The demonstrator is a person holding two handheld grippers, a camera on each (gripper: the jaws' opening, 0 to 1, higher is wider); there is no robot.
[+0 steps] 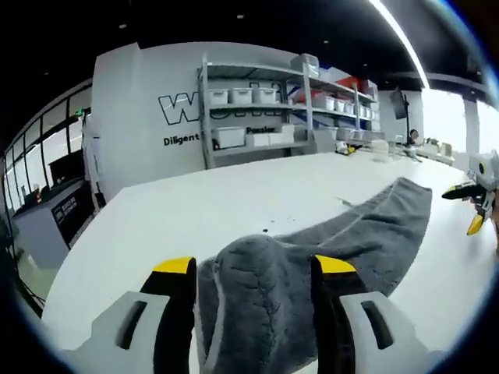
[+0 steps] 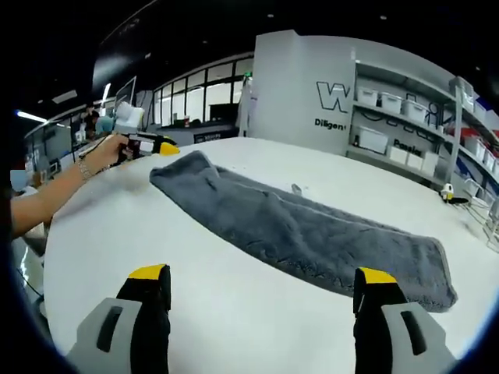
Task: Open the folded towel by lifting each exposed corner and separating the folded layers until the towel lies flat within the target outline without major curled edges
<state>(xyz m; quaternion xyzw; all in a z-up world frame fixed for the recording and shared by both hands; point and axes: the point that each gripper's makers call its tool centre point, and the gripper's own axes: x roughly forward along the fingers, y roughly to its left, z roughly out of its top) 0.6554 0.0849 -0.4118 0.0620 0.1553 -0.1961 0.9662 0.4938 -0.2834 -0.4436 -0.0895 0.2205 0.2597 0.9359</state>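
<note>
One grey towel (image 2: 304,226) lies stretched long across the white table (image 2: 195,304). Two grippers: the left gripper (image 1: 253,269) pinches one raised towel end (bunched between its jaws); the right gripper (image 2: 261,280) hovers spread, empty.

Bright, even ceiling light; sharp centres, fisheye bending and softening toward the edges.

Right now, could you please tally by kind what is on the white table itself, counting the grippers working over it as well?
Grey towel: 1
Two-jaw grippers: 2, the left gripper with the towel end between its jaws and the right gripper open over bare table
Small dark object beyond the towel, too small to identify: 1
Total: 4
</note>
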